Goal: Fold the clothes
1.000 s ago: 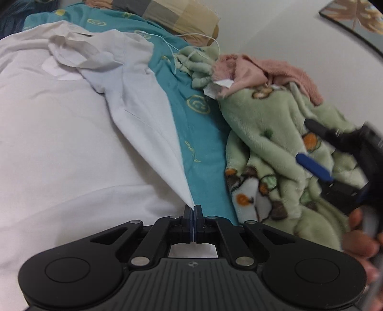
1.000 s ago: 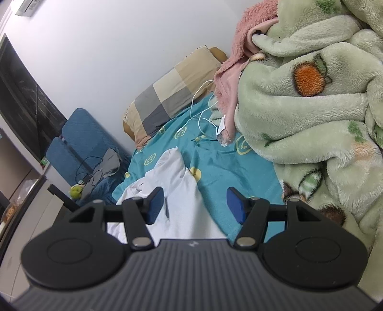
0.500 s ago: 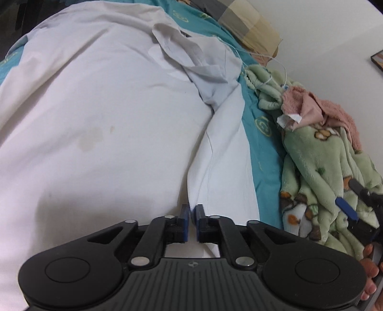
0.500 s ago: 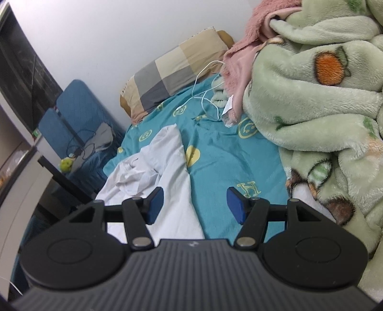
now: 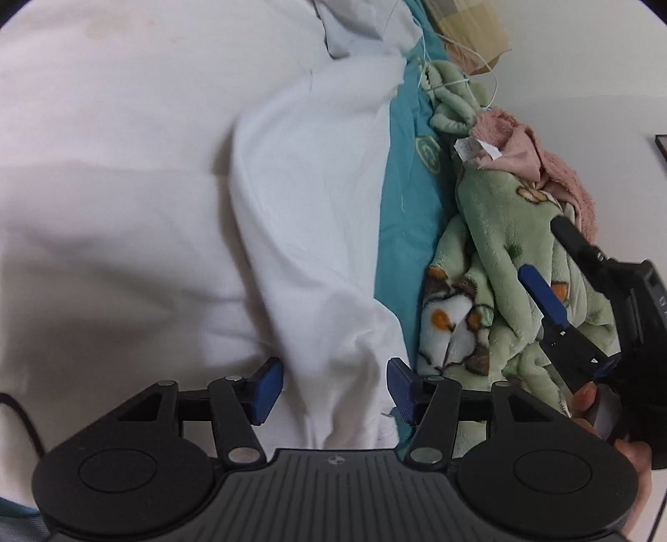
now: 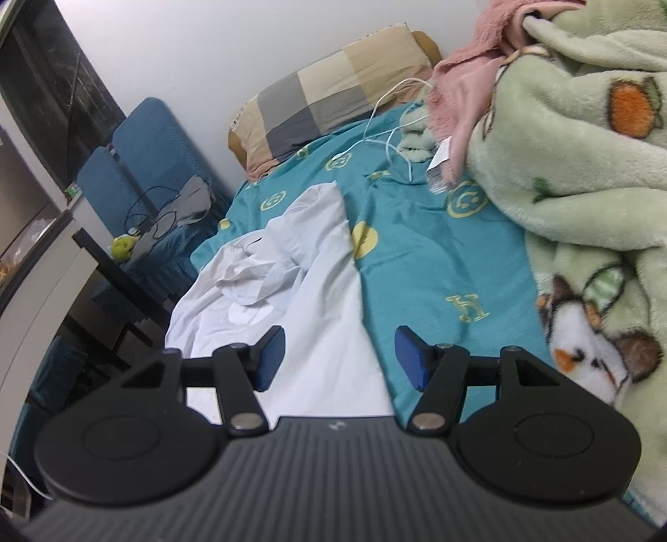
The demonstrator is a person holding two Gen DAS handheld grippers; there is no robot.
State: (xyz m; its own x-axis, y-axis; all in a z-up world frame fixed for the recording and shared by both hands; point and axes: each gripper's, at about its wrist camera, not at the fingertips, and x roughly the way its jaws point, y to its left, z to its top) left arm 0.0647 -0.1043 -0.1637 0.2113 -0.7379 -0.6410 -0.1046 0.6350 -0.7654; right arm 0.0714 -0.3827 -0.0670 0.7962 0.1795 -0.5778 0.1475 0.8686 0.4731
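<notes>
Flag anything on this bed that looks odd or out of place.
The white shirt is bunched and crumpled around its collar, not flat. A white charging cable trails loose over the teal sheet. A faint yellowish stain marks the shirt.

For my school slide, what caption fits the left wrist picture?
Open left gripper over a folded white shirt on a teal bedsheet.

smooth white cloth shirt [image 5: 308, 217], fuzzy fleece blanket [image 5: 500, 258]

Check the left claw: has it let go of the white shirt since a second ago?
Yes. The left claw was shut on the white shirt edge; now its jaws stand wide apart, the fold lying flat beside the teal sheet.
</notes>
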